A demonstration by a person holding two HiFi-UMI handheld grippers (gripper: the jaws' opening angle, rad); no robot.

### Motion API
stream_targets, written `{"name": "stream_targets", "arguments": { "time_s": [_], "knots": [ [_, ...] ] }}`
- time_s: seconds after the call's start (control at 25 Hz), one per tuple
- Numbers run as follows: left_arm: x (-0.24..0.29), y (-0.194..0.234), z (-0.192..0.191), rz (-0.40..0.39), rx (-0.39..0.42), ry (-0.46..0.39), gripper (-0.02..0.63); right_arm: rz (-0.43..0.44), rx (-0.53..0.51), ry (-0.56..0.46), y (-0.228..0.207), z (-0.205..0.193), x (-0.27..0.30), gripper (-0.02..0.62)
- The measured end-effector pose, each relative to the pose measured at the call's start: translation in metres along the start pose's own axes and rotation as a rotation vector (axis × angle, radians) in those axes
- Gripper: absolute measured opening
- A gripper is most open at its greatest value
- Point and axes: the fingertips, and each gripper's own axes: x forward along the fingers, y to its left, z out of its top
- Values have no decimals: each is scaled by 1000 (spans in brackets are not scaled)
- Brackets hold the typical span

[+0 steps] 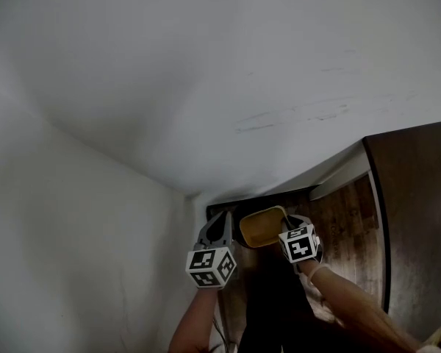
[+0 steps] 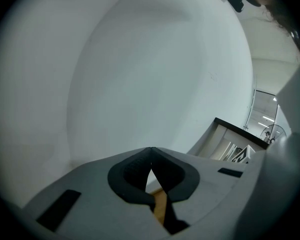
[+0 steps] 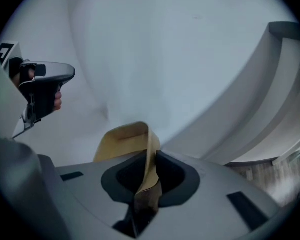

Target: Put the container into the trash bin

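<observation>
A tan, shallow container (image 1: 263,226) hangs low in the head view, near the corner of two white walls. My right gripper (image 1: 289,225) is shut on its right rim; in the right gripper view the thin tan wall (image 3: 124,140) stands pinched between the dark pads (image 3: 170,176) of the right gripper (image 3: 151,156). My left gripper (image 1: 223,220) is just left of the container, apart from it, with its jaws shut and nothing in them (image 2: 151,151). A strip of the container (image 2: 160,205) shows through the gap under those jaws. A dark shape (image 1: 268,300) lies below the container; I cannot tell if it is the bin.
White walls (image 1: 206,87) fill most of the head view and meet in a corner just behind the container. Wooden floor (image 1: 345,219) and a white skirting board (image 1: 342,179) run to the right. A dark brown panel (image 1: 419,197) stands at the far right.
</observation>
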Motion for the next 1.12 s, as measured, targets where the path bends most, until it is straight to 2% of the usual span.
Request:
{"name": "stream_targets", "arguments": {
  "time_s": [0.48, 0.72, 1.12],
  "knots": [
    [8, 1, -4, -21, -20, 6, 20, 61, 61, 9, 15, -2, 20, 126],
    [8, 3, -6, -16, -51, -4, 20, 81, 90, 1, 17, -1, 25, 129],
    [11, 1, -8, -29, -52, 10, 20, 74, 108, 0, 13, 1, 23, 131]
  ]
}}
